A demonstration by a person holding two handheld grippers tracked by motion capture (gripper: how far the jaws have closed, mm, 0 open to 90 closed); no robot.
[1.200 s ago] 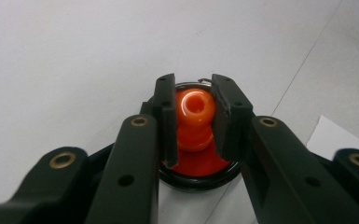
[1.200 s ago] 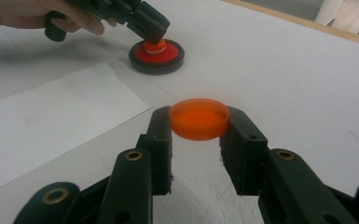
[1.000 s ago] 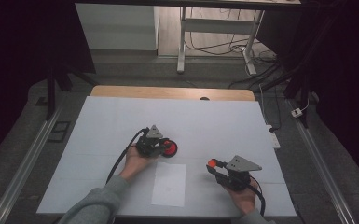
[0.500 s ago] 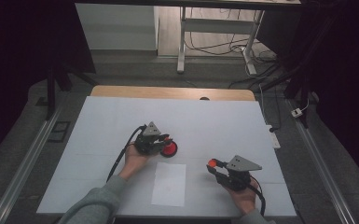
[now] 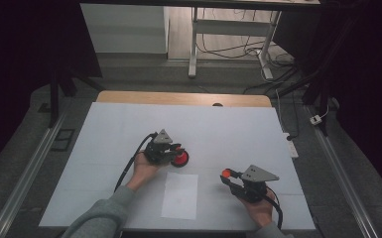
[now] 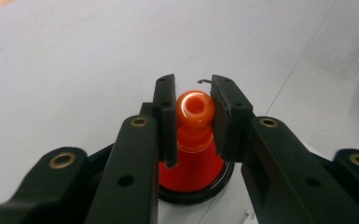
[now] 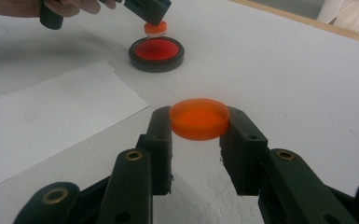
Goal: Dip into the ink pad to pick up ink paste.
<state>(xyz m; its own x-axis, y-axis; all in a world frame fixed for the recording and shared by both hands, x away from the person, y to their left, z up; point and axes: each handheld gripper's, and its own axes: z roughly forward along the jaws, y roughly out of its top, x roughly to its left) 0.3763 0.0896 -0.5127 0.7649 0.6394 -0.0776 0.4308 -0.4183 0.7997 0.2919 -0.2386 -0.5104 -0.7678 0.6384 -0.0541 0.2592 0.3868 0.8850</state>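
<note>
Left claw (image 6: 191,109) shut tight on the round top of the orange peg (image 6: 193,135), pads pressing both sides. Peg standing up on its red base (image 5: 180,158) with the black rim, near the middle of the white table (image 5: 104,129). Right claw (image 7: 198,126) shut on the orange cap (image 7: 199,118), squeezed from two sides and held off the table, well apart from the peg. Sheet of paper (image 5: 180,195) lying flat between the two hands.

Could go wrong from here: a slippery round top, so maybe a pop out of the left pads with a hard pull or a twist. Base tipping or sliding if pushed sideways. Thin cap, held just by its edges, so maybe a flip or a drop with a tilted hand or a looser squeeze. Missing the top if brought in crooked, and a bump against the left claw.
</note>
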